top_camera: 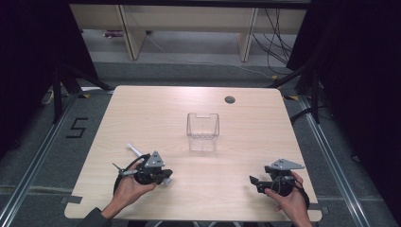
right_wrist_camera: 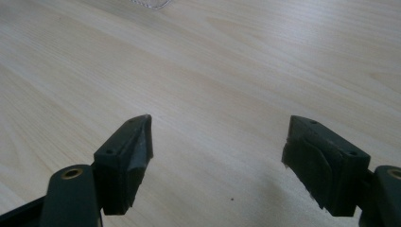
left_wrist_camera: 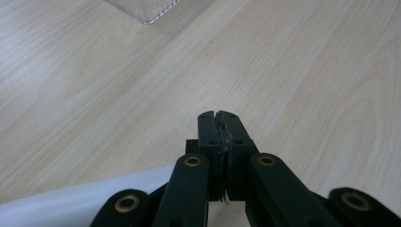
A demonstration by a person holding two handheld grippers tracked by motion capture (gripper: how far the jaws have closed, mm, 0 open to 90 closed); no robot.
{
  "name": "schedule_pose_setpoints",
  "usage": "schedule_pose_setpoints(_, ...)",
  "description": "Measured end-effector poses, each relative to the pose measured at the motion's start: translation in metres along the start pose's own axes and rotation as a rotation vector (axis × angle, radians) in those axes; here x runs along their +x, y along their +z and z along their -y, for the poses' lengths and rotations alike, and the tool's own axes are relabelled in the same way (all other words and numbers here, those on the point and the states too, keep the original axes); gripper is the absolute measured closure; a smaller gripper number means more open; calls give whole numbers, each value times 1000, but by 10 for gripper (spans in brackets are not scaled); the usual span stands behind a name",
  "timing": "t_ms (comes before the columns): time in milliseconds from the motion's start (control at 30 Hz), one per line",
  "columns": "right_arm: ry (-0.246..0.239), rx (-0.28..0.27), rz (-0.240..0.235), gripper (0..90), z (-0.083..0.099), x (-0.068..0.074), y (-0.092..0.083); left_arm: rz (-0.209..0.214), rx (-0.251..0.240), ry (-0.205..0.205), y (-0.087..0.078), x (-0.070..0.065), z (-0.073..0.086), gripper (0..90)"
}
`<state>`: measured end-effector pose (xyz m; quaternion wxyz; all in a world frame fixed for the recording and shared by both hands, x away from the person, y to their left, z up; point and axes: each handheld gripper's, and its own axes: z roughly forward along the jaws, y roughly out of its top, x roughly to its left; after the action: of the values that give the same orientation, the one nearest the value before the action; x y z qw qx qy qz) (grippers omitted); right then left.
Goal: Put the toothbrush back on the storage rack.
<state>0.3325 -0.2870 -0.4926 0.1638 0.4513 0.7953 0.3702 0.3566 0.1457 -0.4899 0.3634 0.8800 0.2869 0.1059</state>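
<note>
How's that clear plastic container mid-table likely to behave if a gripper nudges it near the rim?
The clear container looks thin-walled and empty, so it is probably light and would slide on the smooth wooden table with little push. It stands taller than its base is wide, so a push near the rim may tip it. The walls likely flex a bit if squeezed.

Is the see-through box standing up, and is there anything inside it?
The clear box stands upright on the table, open side up. It looks empty: the high view shows only the wood through its walls.
</note>
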Motion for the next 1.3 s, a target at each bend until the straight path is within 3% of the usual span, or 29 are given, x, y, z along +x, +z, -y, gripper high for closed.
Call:
schedule_pose_setpoints(667, -4, 11, -1, 247, 0, 0, 1, 11, 51, 9, -14, 0, 23, 870)
schedule_pose_setpoints(867, -1, 14, -1, 247, 0, 1, 1, 0, 45, -5, -21, 3, 31, 865)
schedule_pose_setpoints(900, -17, 14, -22, 247, 0, 0, 2, -13, 52, -2, -23, 5, 33, 863)
schedule_pose_setpoints(1000, -14, 18, -24, 247, 0, 0, 2, -23, 61, -4, -27, 8, 35, 862)
schedule_pose_setpoints(1067, -2, 21, -4, 247, 1, 1, 2, -24, 63, -10, -29, 9, 37, 859)
schedule_pose_setpoints(1167, -25, 9, -16, 247, 1, 0, 3, -28, 69, -13, -33, 12, 41, 858)
schedule_pose_setpoints(1300, -7, 25, -13, 247, 1, 2, 3, -60, 66, -32, -39, 18, 47, 856)
